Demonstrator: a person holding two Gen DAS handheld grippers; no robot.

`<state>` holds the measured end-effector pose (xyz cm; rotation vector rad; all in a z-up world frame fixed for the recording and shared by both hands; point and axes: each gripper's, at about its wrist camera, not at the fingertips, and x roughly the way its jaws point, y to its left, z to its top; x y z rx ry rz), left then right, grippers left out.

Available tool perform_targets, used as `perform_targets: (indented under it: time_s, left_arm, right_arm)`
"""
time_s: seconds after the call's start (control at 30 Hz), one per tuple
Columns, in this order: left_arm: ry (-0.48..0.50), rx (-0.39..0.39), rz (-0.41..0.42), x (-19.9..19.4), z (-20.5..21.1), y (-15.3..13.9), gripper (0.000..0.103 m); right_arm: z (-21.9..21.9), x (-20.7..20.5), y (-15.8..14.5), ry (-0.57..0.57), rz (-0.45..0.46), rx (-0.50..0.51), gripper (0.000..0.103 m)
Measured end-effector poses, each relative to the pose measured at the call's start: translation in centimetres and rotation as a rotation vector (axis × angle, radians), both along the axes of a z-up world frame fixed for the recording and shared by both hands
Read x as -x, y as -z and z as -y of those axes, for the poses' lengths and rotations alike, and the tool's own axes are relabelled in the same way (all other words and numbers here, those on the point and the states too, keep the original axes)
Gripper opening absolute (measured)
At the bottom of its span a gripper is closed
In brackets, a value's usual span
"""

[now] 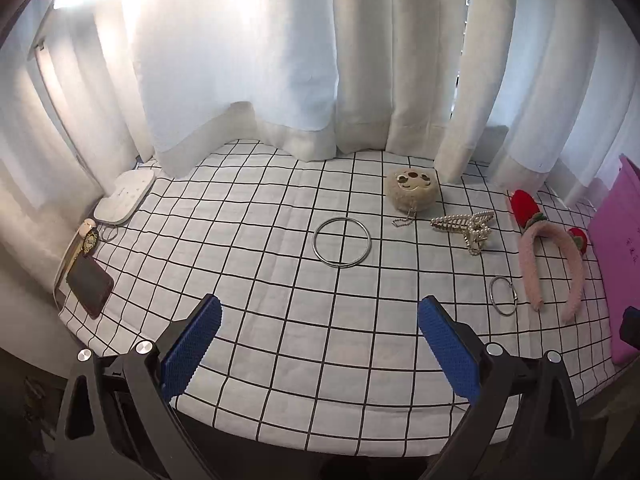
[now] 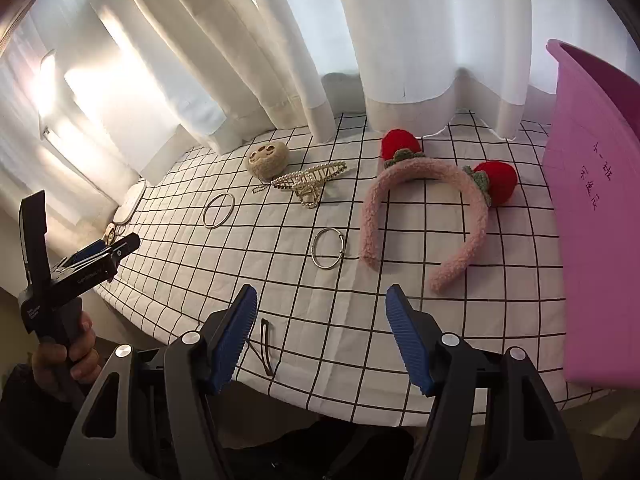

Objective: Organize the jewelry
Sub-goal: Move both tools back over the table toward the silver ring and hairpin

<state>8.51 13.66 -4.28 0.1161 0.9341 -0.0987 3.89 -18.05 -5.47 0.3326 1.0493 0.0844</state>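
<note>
On the grid-patterned cloth lie a large silver bangle (image 1: pixel 341 242) (image 2: pixel 218 210), a smaller silver ring (image 1: pixel 503 295) (image 2: pixel 329 253), a pearl hair claw (image 1: pixel 468 227) (image 2: pixel 309 181), a beige plush keychain (image 1: pixel 411 189) (image 2: pixel 268 158) and a pink strawberry headband (image 1: pixel 551 256) (image 2: pixel 428 212). A dark hairpin (image 2: pixel 265 347) lies by the near edge. A pink bin (image 2: pixel 596 216) (image 1: pixel 618 248) stands at the right. My left gripper (image 1: pixel 319 340) is open and empty above the near cloth. My right gripper (image 2: pixel 321 332) is open and empty, near the hairpin.
A white tray (image 1: pixel 125 196), a dark wallet (image 1: pixel 89 286) and small items sit at the table's left edge. White curtains (image 1: pixel 320 60) hang along the back. The left gripper's body and the hand holding it show in the right wrist view (image 2: pixel 60 280).
</note>
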Motion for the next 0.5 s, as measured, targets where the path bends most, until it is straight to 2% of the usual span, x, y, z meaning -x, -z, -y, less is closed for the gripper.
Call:
perform_targets:
  time_s: [0.27,0.5]
  left_arm:
    - [0.025,0.01,-0.063,-3.7,-0.8,5.6,0.097]
    - [0.069,-0.002,-0.085,-8.4,0.8,8.9,0.097]
  right_arm:
    - [-6.7,-0.5,5.9,-0.112,-0.109,0.049,0.064]
    - [-9.8,-0.6,9.2,-0.12,-0.151,0.112,0.064]
